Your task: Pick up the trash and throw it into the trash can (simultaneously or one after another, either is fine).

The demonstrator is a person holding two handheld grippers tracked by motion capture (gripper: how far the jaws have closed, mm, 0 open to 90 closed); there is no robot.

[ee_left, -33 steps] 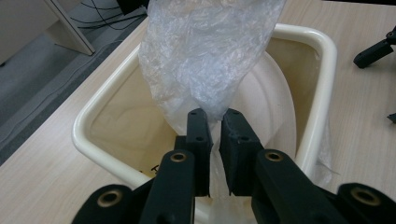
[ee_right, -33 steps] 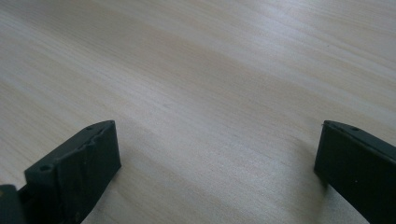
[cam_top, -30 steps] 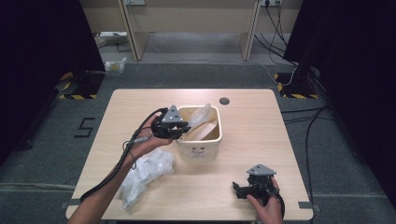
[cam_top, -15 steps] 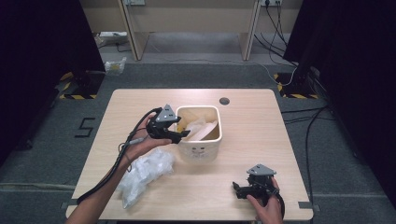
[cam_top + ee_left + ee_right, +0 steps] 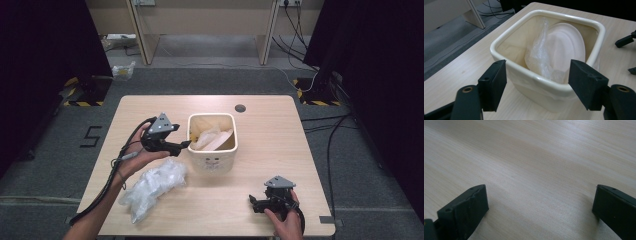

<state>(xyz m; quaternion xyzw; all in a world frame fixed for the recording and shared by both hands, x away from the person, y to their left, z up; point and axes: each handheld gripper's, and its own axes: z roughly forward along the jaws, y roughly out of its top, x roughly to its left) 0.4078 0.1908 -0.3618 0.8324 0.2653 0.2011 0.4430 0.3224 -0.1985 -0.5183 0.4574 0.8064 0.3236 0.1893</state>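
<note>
A cream square bin (image 5: 212,163) (image 5: 541,82) stands mid-table, holding a crumpled clear plastic bag (image 5: 541,57) and a pale round plate-like piece (image 5: 569,45) (image 5: 220,141). My left gripper (image 5: 184,145) (image 5: 537,85) hovers just left of the bin's rim, open, its jaws wide with nothing between them. A second crumpled clear plastic bag (image 5: 152,186) lies on the table below that hand. My right gripper (image 5: 252,202) (image 5: 539,210) rests low on the table at the front right, open over bare wood.
The light wooden table (image 5: 280,150) has a dark round hole (image 5: 240,108) near its far edge. A black cable (image 5: 107,185) trails from the left gripper off the front left. Grey floor and desk legs lie beyond.
The left gripper let go of the clear bag into the bin and drew back to the left, its jaws now open. The right gripper stayed put.
</note>
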